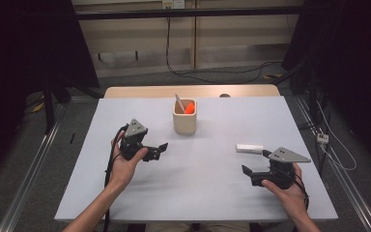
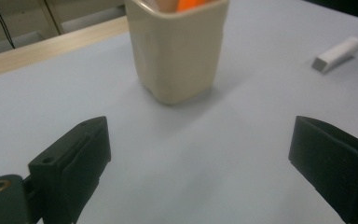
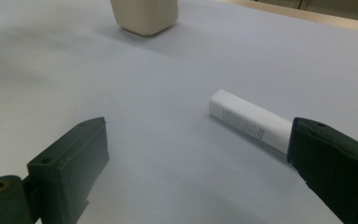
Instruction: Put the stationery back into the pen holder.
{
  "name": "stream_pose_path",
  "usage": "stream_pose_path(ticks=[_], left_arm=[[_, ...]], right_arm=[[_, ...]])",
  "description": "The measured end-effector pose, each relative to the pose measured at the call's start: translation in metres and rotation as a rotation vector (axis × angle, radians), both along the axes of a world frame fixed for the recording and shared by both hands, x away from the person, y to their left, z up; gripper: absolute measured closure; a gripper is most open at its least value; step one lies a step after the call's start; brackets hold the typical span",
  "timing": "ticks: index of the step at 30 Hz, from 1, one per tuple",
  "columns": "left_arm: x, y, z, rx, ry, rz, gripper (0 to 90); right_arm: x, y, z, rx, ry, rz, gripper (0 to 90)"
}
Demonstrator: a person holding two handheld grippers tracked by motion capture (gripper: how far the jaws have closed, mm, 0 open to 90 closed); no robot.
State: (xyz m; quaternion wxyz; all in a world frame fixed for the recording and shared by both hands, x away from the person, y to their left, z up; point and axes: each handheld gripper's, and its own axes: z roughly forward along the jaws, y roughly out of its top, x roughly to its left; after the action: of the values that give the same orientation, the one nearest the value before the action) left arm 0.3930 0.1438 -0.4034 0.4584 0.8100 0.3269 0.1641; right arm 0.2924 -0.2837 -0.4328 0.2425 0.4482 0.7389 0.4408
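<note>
The white tube (image 1: 249, 148) lies flat on the pale counter (image 1: 198, 188), at the right side, well apart from the beige cup (image 1: 184, 116) that stands upright near the far middle. In the right gripper view the white tube (image 3: 249, 121) shows small grey printed lines along its side, but the writing is too small and blurred to read; no brand can be made out. Its square end points toward the beige cup (image 3: 144, 16), and its other end goes behind the right jaw of that view. Whether the jaw touches it I cannot tell.

The right hand-held gripper (image 1: 253, 172) rests low at the counter, just beside the tube on the near side, with its jaws wide apart and nothing between them. The left hand-held gripper (image 1: 157, 151) is held near the cup, on its near left side, also with the jaws wide apart and nothing in them.

The high view shows inside the cup an orange thing (image 1: 189, 108) and a pale thin stick (image 1: 179, 103) leaning on the rim. The left gripper view shows the cup (image 2: 176, 49) close, with the orange thing (image 2: 191, 4) at its top edge, and the tube (image 2: 337, 54) far at the upper right. The high view also shows the person's left hand (image 1: 125, 162) and right hand (image 1: 285, 186), and a wooden strip (image 1: 191, 91) along the far edge of the counter.
</note>
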Motion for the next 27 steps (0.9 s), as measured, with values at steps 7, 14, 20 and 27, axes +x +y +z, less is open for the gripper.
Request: stream_pose_path(ticks=[7, 14, 20, 27], left_arm=[[-0.024, 0.017, -0.004, -0.014, -0.002, 0.017, 5.7], [-0.047, 0.028, -0.008, 0.019, -0.016, -0.015, 5.7], [-0.069, 0.036, -0.013, 0.024, 0.005, -0.023, 5.7], [-0.084, 0.034, -0.024, 0.050, 0.051, -0.032, 6.0]], right_arm=[[0.003, -0.006, 0.003, 0.014, 0.038, -0.001, 7.7], [0.006, -0.010, 0.006, 0.033, 0.081, 0.009, 7.7], [0.015, -0.025, 0.005, 0.090, 0.079, -0.020, 9.7], [0.024, -0.041, 0.005, 0.116, 0.054, -0.155, 7.5]])
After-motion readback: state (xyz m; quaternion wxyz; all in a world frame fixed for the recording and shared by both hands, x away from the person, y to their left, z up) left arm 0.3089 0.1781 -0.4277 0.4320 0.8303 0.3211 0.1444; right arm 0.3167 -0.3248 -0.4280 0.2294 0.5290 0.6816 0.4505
